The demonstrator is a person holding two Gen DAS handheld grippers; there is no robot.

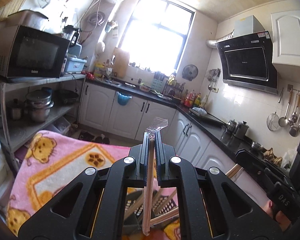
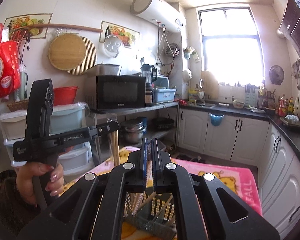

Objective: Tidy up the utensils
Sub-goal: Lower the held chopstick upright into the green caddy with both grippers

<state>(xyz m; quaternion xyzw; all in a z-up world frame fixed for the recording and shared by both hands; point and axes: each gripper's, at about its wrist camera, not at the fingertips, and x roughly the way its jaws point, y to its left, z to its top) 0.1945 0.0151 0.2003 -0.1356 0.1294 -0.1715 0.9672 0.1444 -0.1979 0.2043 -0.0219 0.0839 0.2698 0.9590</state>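
My left gripper [image 1: 152, 135] is shut on a pair of wooden chopsticks in a clear plastic sleeve [image 1: 148, 190], and the crinkled sleeve top [image 1: 157, 124] sticks out past the tips. From the right wrist view the left gripper [image 2: 112, 127] is at the left with those chopsticks [image 2: 115, 148] hanging below it. My right gripper [image 2: 149, 142] is shut on another wrapped bundle of chopsticks [image 2: 137, 200] that hangs under its jaws. Beneath both grippers a black perforated utensil basket [image 2: 160, 208] holding several chopsticks stands on a pink bear-print blanket [image 1: 70, 160].
A hand [image 2: 40, 180] holds the left gripper's handle. A metal shelf with a microwave [image 1: 34, 52] and pots [image 1: 39, 106] stands at the left. White cabinets under a dark counter [image 1: 206, 118] run along the back and right, and ladles [image 1: 290, 116] hang on the right wall.
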